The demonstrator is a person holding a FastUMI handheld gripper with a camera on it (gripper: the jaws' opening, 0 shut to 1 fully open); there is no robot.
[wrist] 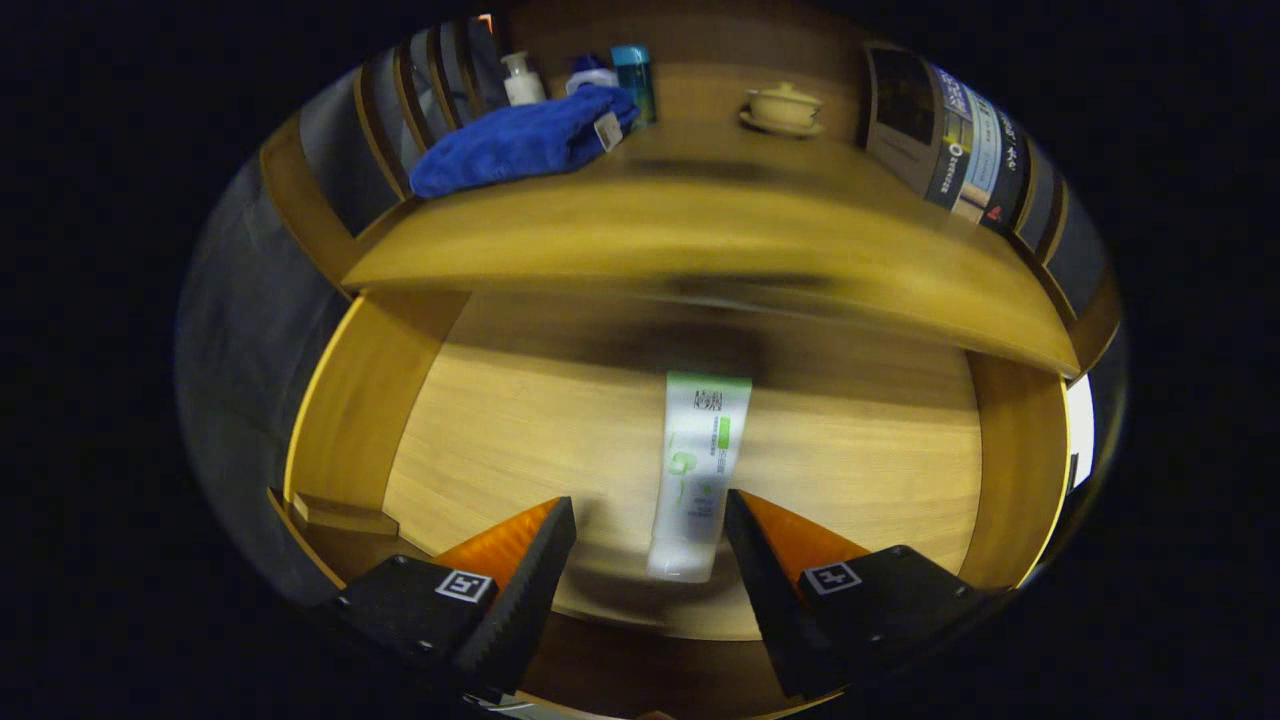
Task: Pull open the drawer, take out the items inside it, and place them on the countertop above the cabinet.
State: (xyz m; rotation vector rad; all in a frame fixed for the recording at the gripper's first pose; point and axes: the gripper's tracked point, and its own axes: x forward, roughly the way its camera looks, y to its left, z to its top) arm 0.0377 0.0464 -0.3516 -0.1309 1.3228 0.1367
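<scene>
Gripper view looking down into open wooden drawer (340, 400). White-and-green plastic tube (697, 470) lying flat on drawer floor, cap end sitting between fingers. Gripper (650, 535) spread wide, gripping nothing, fingers flanking tube without touching. Wooden countertop (700, 230) above carrying blue folded towel (520, 140) and lidded ceramic cup (783, 106). Risk: soft, smooth tube slipping or tilting if pinched near cap; overhanging countertop edge catching it during lift.
</scene>
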